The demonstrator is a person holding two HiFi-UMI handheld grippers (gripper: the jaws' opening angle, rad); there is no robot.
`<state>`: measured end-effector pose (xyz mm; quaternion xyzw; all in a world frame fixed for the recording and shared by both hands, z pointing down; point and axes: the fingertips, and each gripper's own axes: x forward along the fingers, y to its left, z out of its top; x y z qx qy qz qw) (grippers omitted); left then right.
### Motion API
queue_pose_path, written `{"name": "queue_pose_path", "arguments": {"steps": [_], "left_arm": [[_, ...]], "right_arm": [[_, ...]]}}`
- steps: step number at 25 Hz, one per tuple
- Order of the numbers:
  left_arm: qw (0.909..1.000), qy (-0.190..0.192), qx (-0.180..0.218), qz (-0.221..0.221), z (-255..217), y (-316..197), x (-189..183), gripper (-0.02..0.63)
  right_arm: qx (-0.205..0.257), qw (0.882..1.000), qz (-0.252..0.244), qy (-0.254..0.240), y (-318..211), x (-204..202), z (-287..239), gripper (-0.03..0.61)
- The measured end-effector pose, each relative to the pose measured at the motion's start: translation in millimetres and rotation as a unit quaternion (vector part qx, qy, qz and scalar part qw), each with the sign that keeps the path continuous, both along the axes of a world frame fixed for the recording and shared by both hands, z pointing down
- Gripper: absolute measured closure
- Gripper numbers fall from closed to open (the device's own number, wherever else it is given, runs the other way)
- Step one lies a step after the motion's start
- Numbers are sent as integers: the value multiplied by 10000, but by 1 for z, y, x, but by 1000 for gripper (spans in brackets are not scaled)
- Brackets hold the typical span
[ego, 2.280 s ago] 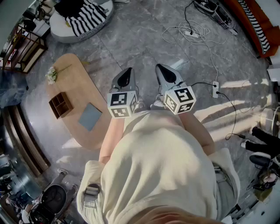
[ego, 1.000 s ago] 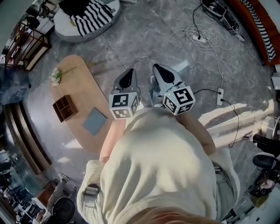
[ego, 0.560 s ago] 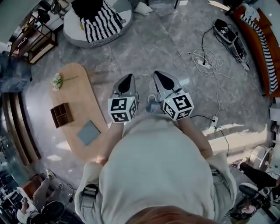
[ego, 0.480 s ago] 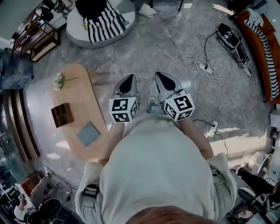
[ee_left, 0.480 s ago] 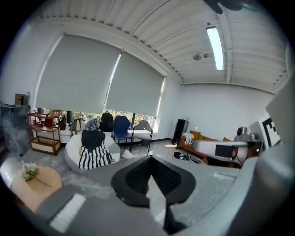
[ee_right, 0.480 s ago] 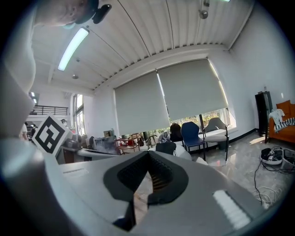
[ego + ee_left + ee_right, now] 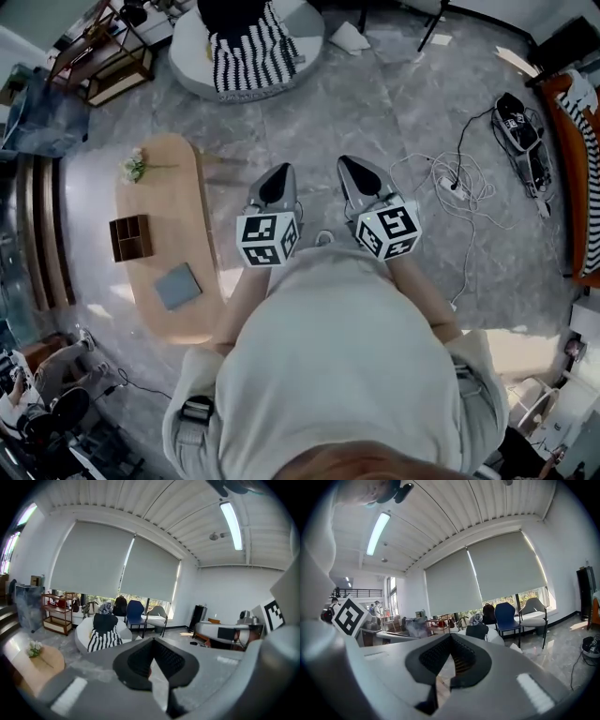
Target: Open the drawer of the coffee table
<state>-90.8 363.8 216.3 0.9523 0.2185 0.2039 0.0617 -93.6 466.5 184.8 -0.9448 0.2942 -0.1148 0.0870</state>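
The oval wooden coffee table [image 7: 164, 211] stands on the floor to the left of my body, and no drawer front shows from above. On it lie a sprig of white flowers [image 7: 134, 167], a dark wooden divided box [image 7: 129, 237] and a grey-blue pad [image 7: 177, 286]. My left gripper [image 7: 278, 176] and right gripper [image 7: 352, 169] are held side by side in front of me over bare floor, right of the table and apart from it. Both are shut with nothing between the jaws. The left gripper view has the table's end [image 7: 35, 667] at lower left past the left gripper [image 7: 152, 641]; the right gripper [image 7: 450, 637] faces the windows.
A round white seat with a striped cloth [image 7: 251, 45] stands ahead. A shelf rack [image 7: 103, 52] is at far left, with steps [image 7: 37, 234] beside the table. Loose white cables [image 7: 450, 178] and a black device [image 7: 520, 131] lie on the floor at right. A person [image 7: 42, 375] sits at lower left.
The whole view has swung round: the table now lies upright along the left, and the round seat has come to top centre. Both grippers stay shut before my body.
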Motion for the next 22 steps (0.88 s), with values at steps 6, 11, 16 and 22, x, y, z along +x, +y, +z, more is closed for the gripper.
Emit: {"name": "queue_pose_path", "arguments": {"steps": [6,11,16,22], "left_arm": [[9988,-112,-32,-475,7,-18,9,618],[9958,-222,12,-887,17,-41,16,618],[9918,-349,-3,-1226,33,-73,35,618],[9855,-460,-180,-1625,45,-110,88,618]], "right_arm": [[51,9990,-411,-154,-13,20,10,580],[69,9972,-700,-259,-30,39,18,580],[24,9960,-833,-331,-50,68,29,580],[-162,9931,-1091,-403,-82,127,35,580]]}}
